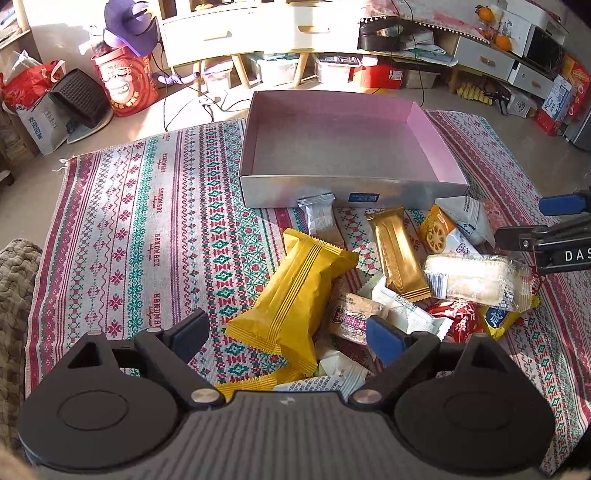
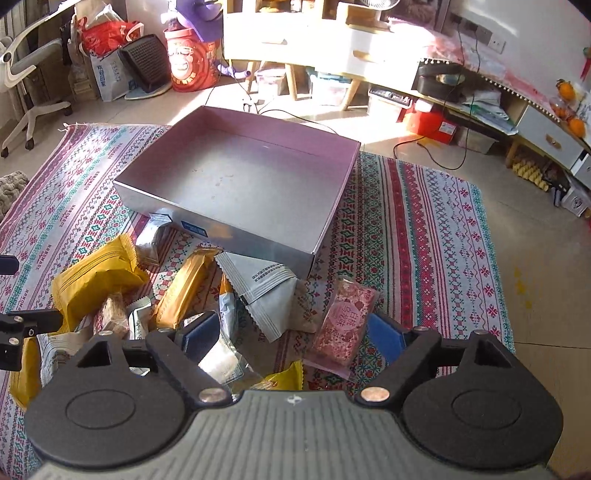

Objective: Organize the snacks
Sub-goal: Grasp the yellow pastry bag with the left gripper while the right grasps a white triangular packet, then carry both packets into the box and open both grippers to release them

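An empty box with a pink inside [image 1: 295, 192] [image 2: 258, 240] sits on a patterned cloth. A heap of wrapped snacks lies in front of it. My left gripper [image 1: 288, 336] is open low over the heap, with a big yellow packet [image 1: 291, 295] lying between its fingers, untouched by the pads. A gold bar [image 1: 397, 254] and a clear-wrapped pastry [image 1: 476, 277] lie to its right. My right gripper [image 2: 291, 338] is open over a grey triangular packet [image 2: 266, 291], and a pink packet [image 2: 343, 321] lies just inside its right finger. Each gripper shows at the edge of the other's view.
The patterned cloth [image 1: 147, 221] covers the floor, with bare floor [image 2: 535, 240] to its right. Behind the box are white cabinets on wooden legs [image 1: 229, 33], a red bucket [image 1: 125, 85], bags, cables and an office chair [image 2: 26, 74].
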